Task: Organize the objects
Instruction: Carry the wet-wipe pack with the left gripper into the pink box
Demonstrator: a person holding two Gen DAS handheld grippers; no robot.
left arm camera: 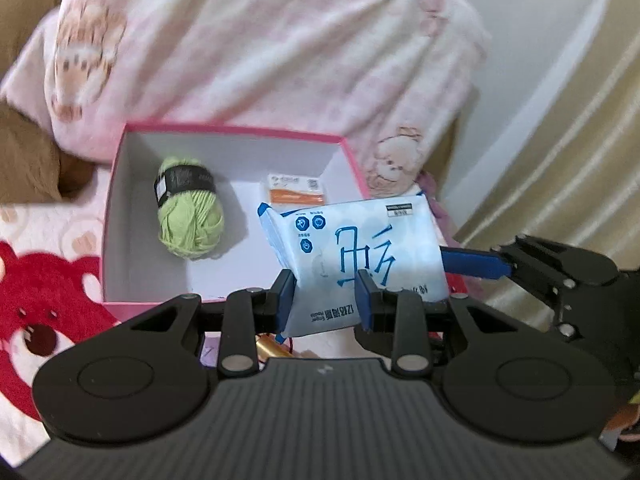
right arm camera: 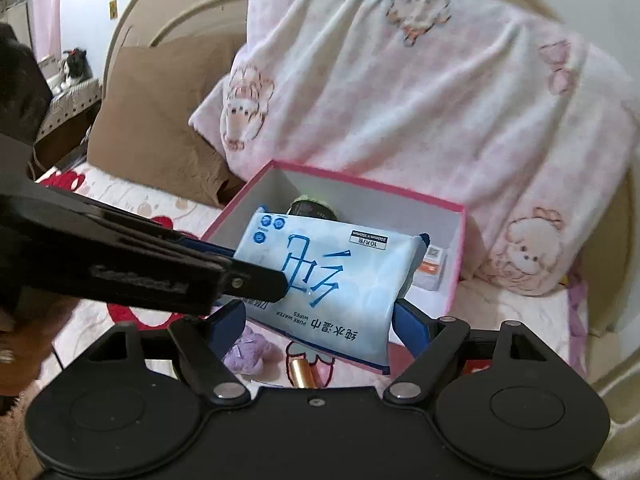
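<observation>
- The left gripper (left arm camera: pixel 326 300) is nearest in its own view, its two blue pads clamped on the lower part of a pack of wet wipes (left arm camera: pixel 360 256), which it holds lifted above the bedding.
- The pack is soft, white and pale blue, printed with large blue characters, and hangs tilted over the near right corner of an open box.
- The right gripper (right arm camera: pixel 320 322) sits just under the same pack (right arm camera: pixel 332 280), its blue fingers spread wide to either side of the pack's lower edge. Its jaws have no grip on the pack; whether the right-hand pad brushes the wrapper cannot be told.
- In the right wrist view the left gripper's black finger (right arm camera: pixel 248 280) reaches in from the left and lies across the pack's face.
- Below the pack, on the pink bedspread (left arm camera: pixel 52 232) with its red bear print, lie a small gold cylinder (right arm camera: pixel 302 372) and a scrap of purple fabric (right arm camera: pixel 248 350).
- Beyond stands the pink box (left arm camera: pixel 116 184), open, with white inside walls.
- Inside it a ball of light green yarn (left arm camera: pixel 190 216) with a dark label rests toward the left, and a small white and orange packet (left arm camera: pixel 296 190) lies flat toward the back right.
- Behind the box a pink and white blanket (left arm camera: pixel 260 52) with bear pictures is heaped against the headboard, with a brown pillow (right arm camera: pixel 160 120) at its left.
</observation>
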